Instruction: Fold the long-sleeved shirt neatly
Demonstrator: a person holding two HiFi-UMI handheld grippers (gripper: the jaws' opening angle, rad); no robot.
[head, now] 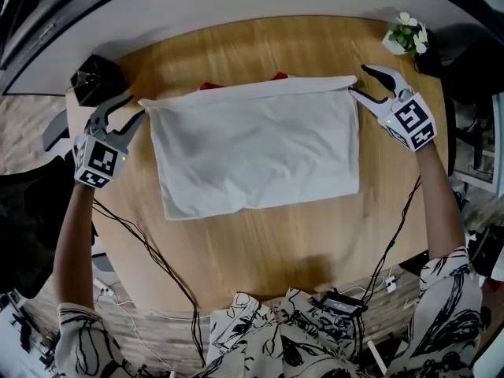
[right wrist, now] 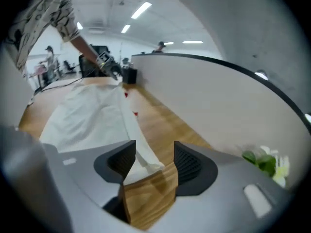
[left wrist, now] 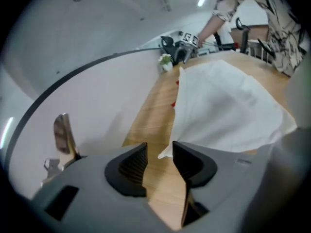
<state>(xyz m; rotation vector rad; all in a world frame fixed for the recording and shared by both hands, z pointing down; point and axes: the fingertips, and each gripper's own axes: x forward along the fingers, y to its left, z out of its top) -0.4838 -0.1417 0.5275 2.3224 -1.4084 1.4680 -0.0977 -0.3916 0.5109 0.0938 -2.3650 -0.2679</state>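
Observation:
A white shirt (head: 256, 148), folded into a rectangle, lies flat on the round wooden table (head: 260, 242). My left gripper (head: 135, 107) is at its far left corner, and in the left gripper view (left wrist: 159, 154) the jaws stand apart, the corner tip of the shirt (left wrist: 223, 106) lying loose by the right pad. At the far right corner is my right gripper (head: 358, 81). The right gripper view (right wrist: 154, 157) has the corner of the shirt (right wrist: 87, 110) resting on the wood between parted jaws, unpinched.
A small pot of white flowers (head: 406, 34) stands at the table's far right edge, close to my right gripper. A black object (head: 98, 77) sits at the far left edge. Red bits (head: 279, 75) peek from behind the shirt. Cables (head: 150, 258) trail over the near edge.

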